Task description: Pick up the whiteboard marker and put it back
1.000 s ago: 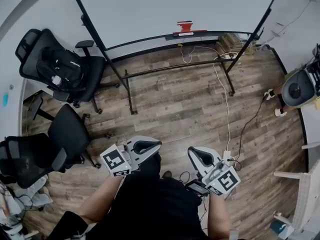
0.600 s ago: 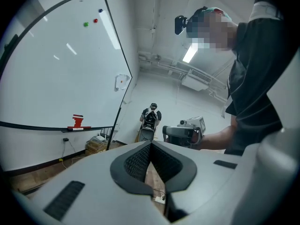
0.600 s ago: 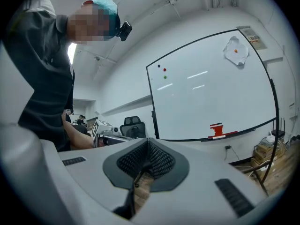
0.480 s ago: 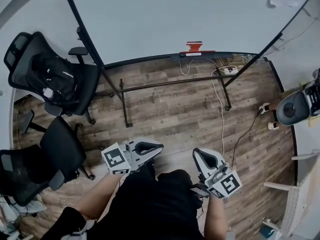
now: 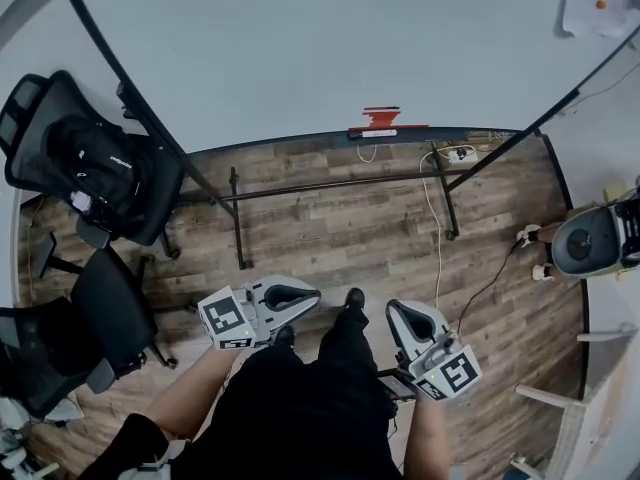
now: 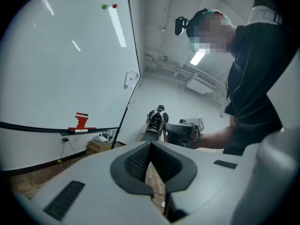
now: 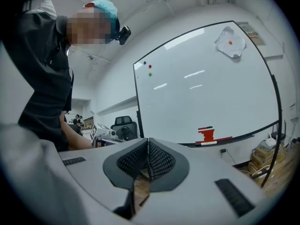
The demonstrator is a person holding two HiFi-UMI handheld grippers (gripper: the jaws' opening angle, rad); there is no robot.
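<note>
Evidently, no pickup had been made: the whiteboard marker point(image 5: 378, 134) lay on the far whiteboard tray point(image 5: 290, 141), well apart from the left gripper point(image 5: 303, 295) and right gripper point(image 5: 400, 313), whose jaws were both closed together and empty.

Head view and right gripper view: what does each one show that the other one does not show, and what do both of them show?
Only the head view: the stand's low crossbar, the white cable trailing across the floor, and the person's shoe.
Only the right gripper view: two small magnets near the board's upper left, and the right gripper seen head-on, its fingers closed on nothing.
Both: the whiteboard, the red item on its tray, and the paper stuck near its upper right corner.
</note>
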